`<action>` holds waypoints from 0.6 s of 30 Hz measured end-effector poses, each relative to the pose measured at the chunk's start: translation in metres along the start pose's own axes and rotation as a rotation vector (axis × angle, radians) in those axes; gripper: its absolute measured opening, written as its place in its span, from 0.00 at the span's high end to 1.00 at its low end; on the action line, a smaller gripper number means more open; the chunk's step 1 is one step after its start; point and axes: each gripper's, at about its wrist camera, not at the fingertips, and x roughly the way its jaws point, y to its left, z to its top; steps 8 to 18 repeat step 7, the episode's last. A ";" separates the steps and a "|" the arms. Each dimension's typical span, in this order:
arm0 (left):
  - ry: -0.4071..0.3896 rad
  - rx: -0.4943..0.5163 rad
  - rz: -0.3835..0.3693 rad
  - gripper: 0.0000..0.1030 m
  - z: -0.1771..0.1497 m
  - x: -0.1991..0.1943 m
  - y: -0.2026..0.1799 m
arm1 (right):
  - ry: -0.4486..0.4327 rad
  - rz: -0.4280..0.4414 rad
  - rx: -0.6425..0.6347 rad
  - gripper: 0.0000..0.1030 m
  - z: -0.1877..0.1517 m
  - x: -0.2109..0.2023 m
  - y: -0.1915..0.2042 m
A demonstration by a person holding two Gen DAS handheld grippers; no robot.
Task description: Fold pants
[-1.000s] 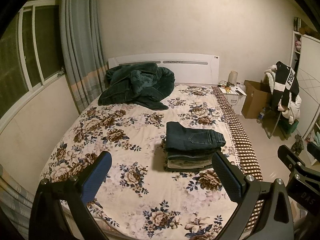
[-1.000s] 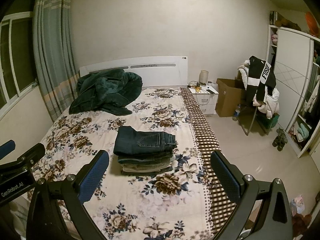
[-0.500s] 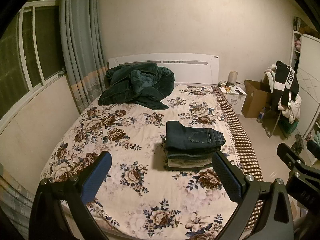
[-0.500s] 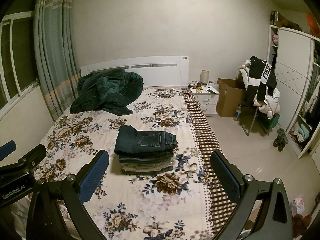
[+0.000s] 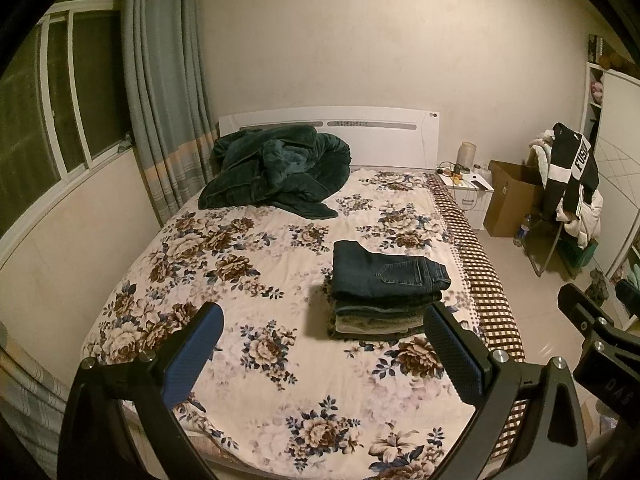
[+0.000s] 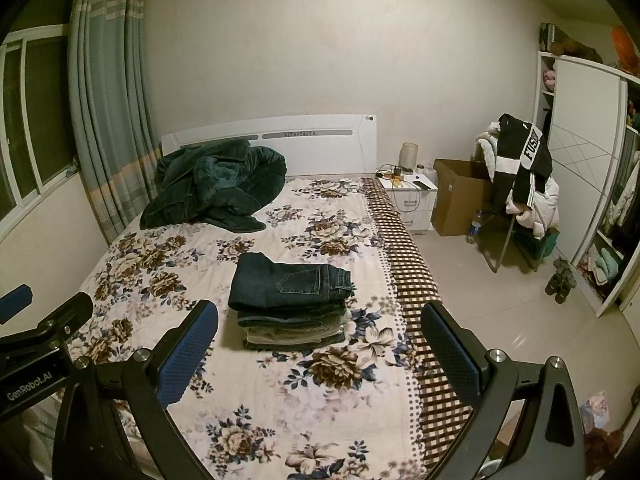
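A stack of folded pants (image 5: 384, 292) (image 6: 290, 304) rests on the flowered bed cover (image 5: 256, 272) (image 6: 280, 392), with dark blue jeans on top, back pocket up. My left gripper (image 5: 324, 352) hangs open above the foot of the bed, nothing between its blue pads. My right gripper (image 6: 320, 350) is also open and holds nothing, well short of the stack. Each gripper shows at the edge of the other's view.
A crumpled dark green blanket (image 5: 276, 172) lies by the white headboard (image 5: 392, 136). Right of the bed stand a white nightstand (image 6: 412, 200), a cardboard box (image 6: 456, 196), a chair draped with clothes (image 6: 520, 176) and an open wardrobe (image 6: 588, 184). Window and curtains (image 5: 160, 100) on the left.
Both views have drifted very slightly; the pants stack and both open grippers stay as they were.
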 end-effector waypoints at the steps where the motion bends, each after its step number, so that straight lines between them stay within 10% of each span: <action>1: -0.001 0.001 0.000 0.01 0.000 0.000 0.000 | 0.000 0.000 -0.001 0.00 0.000 0.001 0.000; 18: -0.008 -0.003 -0.002 0.01 -0.001 -0.002 0.002 | 0.000 -0.001 0.000 0.00 -0.001 0.000 0.000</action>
